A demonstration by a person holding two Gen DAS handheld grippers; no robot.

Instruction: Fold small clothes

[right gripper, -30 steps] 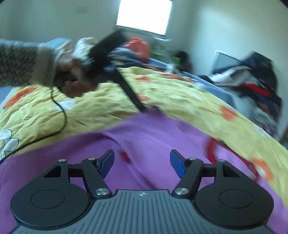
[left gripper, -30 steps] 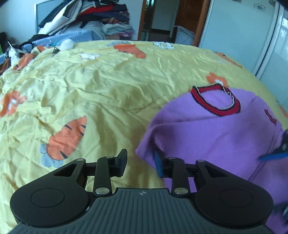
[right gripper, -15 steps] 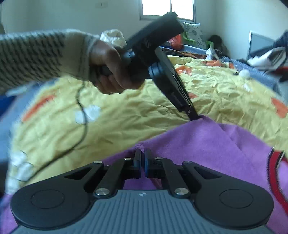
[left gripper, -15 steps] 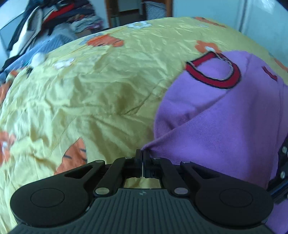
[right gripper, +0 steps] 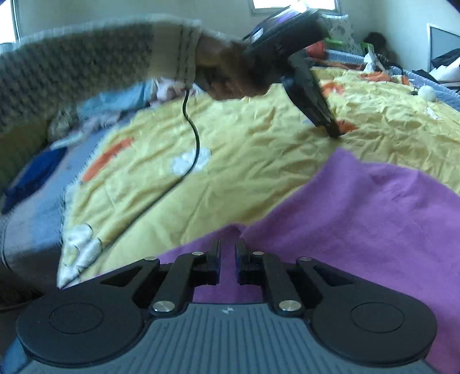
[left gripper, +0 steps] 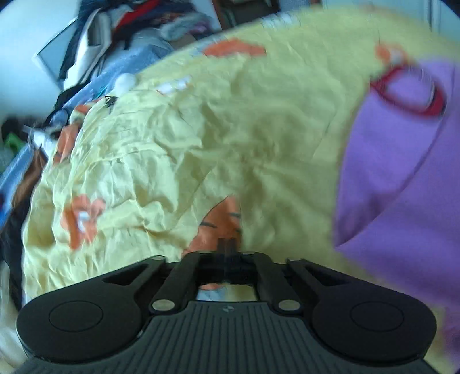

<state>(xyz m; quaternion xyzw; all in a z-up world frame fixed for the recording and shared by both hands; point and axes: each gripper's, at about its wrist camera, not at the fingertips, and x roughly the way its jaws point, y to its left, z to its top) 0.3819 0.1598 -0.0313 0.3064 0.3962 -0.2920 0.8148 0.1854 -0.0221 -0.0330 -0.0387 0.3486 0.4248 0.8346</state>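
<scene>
A purple sweater [left gripper: 402,187] with a red-and-black neckline [left gripper: 408,86] lies on the yellow carrot-print bedspread [left gripper: 201,143]. My left gripper [left gripper: 227,244] is shut, its tips against the bedspread over an orange carrot. The sweater lies off to its right, not in its jaws. In the right wrist view the left gripper [right gripper: 335,132] touches the bedspread [right gripper: 230,172] just beyond the sweater's [right gripper: 359,230] far corner. My right gripper [right gripper: 228,250] pinches the sweater's near edge. Its jaws are opening slightly, with purple cloth in the narrow gap.
A hand [right gripper: 230,77] in a knitted sleeve [right gripper: 86,66] holds the left gripper, and a black cable [right gripper: 195,143] hangs from it. Piled clothes [left gripper: 143,17] sit past the bed's far edge. A blue cloth [right gripper: 34,175] lies at the left.
Both grippers closed from open on the sweater's edge. The left one has since come off the purple corner and moved left over the bedspread. The right jaws have parted a little.
</scene>
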